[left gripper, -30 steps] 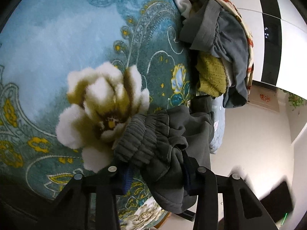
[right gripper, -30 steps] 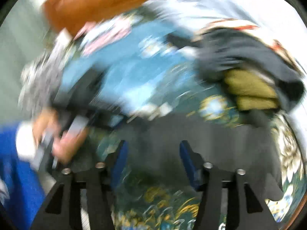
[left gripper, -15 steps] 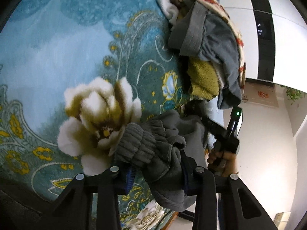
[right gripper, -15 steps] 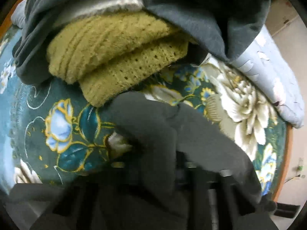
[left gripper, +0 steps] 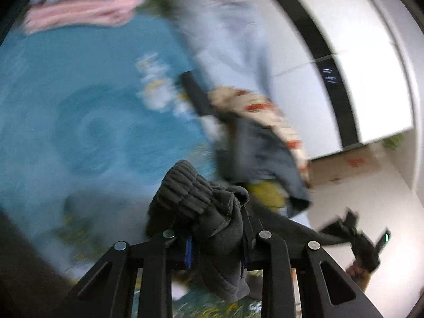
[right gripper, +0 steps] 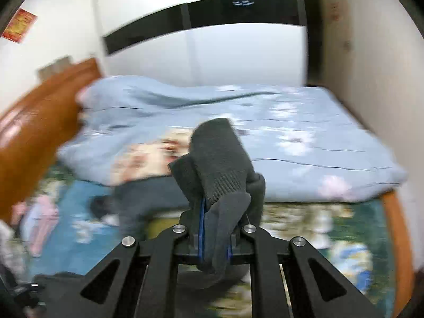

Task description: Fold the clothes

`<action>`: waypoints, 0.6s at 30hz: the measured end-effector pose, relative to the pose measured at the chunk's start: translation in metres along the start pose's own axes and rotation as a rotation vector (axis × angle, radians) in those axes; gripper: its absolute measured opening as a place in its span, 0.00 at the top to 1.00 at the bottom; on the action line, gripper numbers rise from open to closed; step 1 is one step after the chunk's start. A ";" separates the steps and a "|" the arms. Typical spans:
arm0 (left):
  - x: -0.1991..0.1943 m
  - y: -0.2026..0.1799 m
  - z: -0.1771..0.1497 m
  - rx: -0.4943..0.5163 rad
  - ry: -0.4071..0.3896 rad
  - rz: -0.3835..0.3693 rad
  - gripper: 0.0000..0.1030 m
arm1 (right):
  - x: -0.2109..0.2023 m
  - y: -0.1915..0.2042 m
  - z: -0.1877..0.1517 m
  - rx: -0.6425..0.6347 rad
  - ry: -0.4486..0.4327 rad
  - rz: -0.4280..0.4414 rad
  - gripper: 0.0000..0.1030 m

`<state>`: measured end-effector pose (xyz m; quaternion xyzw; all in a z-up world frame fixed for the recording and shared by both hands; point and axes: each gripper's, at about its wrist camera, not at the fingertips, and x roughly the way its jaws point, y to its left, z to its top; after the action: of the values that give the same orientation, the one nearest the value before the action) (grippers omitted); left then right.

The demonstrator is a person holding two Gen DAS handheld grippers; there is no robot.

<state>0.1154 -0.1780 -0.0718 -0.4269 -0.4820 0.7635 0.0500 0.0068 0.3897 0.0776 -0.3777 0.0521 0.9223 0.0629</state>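
Dark grey garment held off bed at both ends: ribbed elastic waistband bunched between jaws of left gripper, ribbed cuff standing up from jaws of right gripper, both clamped tight on cloth. Beneath, teal floral bedspread, blurred. Pile of clothes near its edge, olive knit piece at bottom. Pink item further off. Pale blue quilt lies across far part of bed. Orange-brown wooden headboard at left. White walls, black horizontal band.
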 end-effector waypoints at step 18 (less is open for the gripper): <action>0.012 0.053 -0.017 -0.070 0.079 0.133 0.73 | 0.059 -0.141 -0.146 0.165 0.370 -0.440 0.81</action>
<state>0.1374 -0.1889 -0.1237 -0.4893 -0.4768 0.7302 0.0029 0.0876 0.5122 -0.0744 -0.5353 0.0545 0.7947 0.2810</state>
